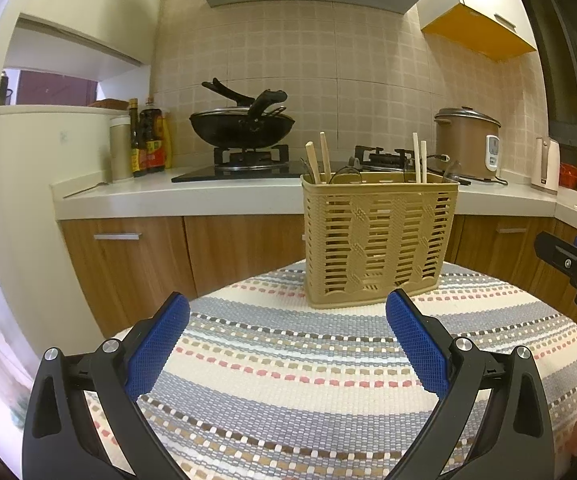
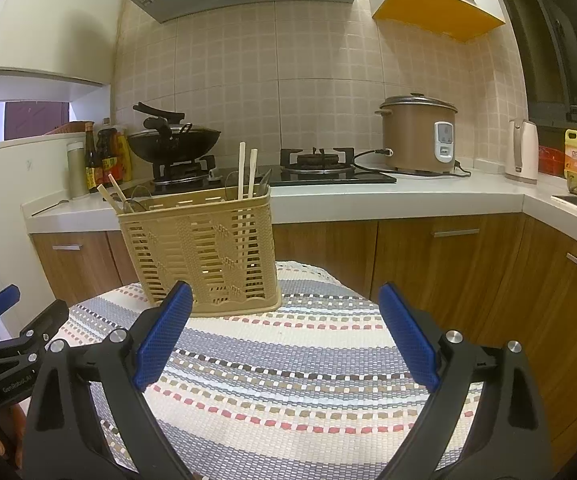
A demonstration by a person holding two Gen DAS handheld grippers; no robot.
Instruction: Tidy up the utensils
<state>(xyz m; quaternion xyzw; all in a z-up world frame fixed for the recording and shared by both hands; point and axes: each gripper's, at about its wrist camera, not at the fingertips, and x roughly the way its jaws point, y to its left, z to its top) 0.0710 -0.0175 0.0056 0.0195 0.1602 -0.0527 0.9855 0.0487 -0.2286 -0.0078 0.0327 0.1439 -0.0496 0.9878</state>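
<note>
Both jaws stand spread wide and hold nothing. Left gripper (image 1: 288, 344) hovers over the striped cloth (image 1: 288, 380), its blue pads (image 1: 156, 348) well apart with only bare cloth between them. Right gripper (image 2: 284, 336) hangs likewise over the same cloth (image 2: 288, 380), pads (image 2: 164, 336) parted over bare weave.

Ahead of both stands the basket (image 1: 380, 240), upright near the far edge of the cloth; from the left view it sits ahead and slightly right of centre, from the right view (image 2: 200, 252) ahead and to the left, its near corner just behind the left pad. Chopsticks (image 1: 324, 156) lean out of its left end and another pair (image 1: 419, 160) stands at its right end; dark utensil handles show at the rim, too dim to name.

The cloth falls away at rounded edges on every side, close past the basket. Beyond a gap run the cabinets (image 2: 448, 264) and counter (image 2: 408, 200), with wok (image 1: 242, 126), stove (image 2: 316, 168) and rice cooker (image 2: 418, 136)
</note>
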